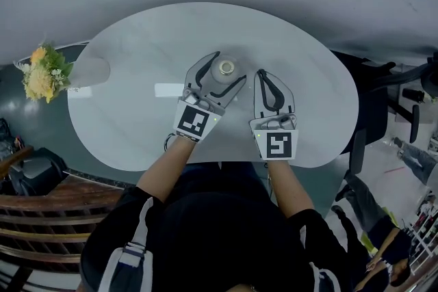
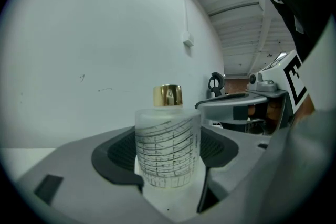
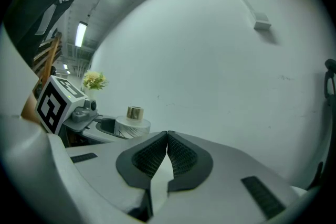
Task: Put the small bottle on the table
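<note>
Your two grippers at the white table (image 1: 130, 78).
Your right gripper (image 1: 263, 74) has its jaws pressed together, empty; just beside it, your left gripper (image 1: 230, 66) clamps the upright, gold-capped small bottle (image 2: 168, 149) near the table's middle.

Yellow-and-green flower bunch (image 1: 42, 72) at the far left of the head view. Brown slatted wooden bench (image 1: 48, 215) in the lower left corner. Dark chair (image 1: 373, 113) at the far right. Small white box (image 2: 187, 39) fixed on the pale wall, thin cable running up from it.
</note>
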Available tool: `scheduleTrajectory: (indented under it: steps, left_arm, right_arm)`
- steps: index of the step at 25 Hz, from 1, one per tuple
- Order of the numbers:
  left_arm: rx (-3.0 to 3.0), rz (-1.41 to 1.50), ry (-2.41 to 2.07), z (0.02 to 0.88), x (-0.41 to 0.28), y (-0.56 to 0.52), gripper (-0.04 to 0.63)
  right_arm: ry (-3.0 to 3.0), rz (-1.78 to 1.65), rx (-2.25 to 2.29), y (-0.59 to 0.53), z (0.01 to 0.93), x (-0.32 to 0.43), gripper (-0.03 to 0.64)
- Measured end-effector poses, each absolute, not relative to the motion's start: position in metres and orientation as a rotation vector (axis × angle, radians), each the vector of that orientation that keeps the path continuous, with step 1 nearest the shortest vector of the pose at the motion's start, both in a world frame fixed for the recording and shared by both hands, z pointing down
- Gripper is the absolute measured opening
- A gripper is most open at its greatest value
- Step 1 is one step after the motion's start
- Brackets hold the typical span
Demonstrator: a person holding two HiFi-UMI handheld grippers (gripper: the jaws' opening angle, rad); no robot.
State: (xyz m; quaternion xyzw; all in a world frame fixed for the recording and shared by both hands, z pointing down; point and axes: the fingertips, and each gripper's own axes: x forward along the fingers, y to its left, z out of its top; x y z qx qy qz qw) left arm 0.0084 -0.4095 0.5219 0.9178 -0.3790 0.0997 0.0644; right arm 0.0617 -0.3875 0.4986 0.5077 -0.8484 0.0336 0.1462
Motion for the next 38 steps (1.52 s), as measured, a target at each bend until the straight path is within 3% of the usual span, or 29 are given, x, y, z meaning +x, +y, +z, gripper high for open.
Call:
scheduleTrajectory:
  steps: [38]
  left_arm:
    - [2.680,0.605,-1.119,0.624,0.011,-0.428,0.334]
  right_arm:
    - [-2.390,0.203,1.410,-0.399,0.557,0.059,0.023]
